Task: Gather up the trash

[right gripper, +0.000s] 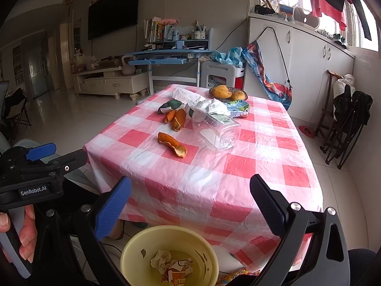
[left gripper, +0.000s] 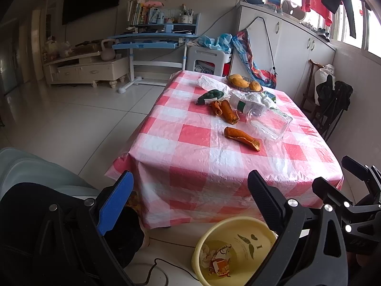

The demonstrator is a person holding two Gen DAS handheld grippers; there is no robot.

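A yellow bin [left gripper: 240, 226] [right gripper: 142, 245] stands on the floor before the table and holds crumpled paper [right gripper: 162, 258] and a torn wrapper [left gripper: 220, 263]. On the red checked tablecloth [left gripper: 202, 157] [right gripper: 214, 178] lie one orange peel [left gripper: 241, 138] [right gripper: 172, 144], more peels [left gripper: 226, 110] [right gripper: 176, 118], a clear plastic jar on its side [left gripper: 271, 122] [right gripper: 218, 131], a green scrap [left gripper: 209, 96] [right gripper: 170, 106] and white crumpled plastic [left gripper: 212, 83] [right gripper: 209, 106]. My left gripper [left gripper: 190, 197] and right gripper [right gripper: 190, 205] both hover open and empty above the bin, short of the table edge.
A dish of mangoes [left gripper: 244, 82] [right gripper: 227, 92] sits at the table's far end. A green packet [right gripper: 238, 108] lies beside it. White cabinets [left gripper: 297, 47] line the right wall, a folded chair [right gripper: 345, 124] stands right, a blue desk [left gripper: 152, 40] behind. A cable [left gripper: 162, 264] runs across the floor.
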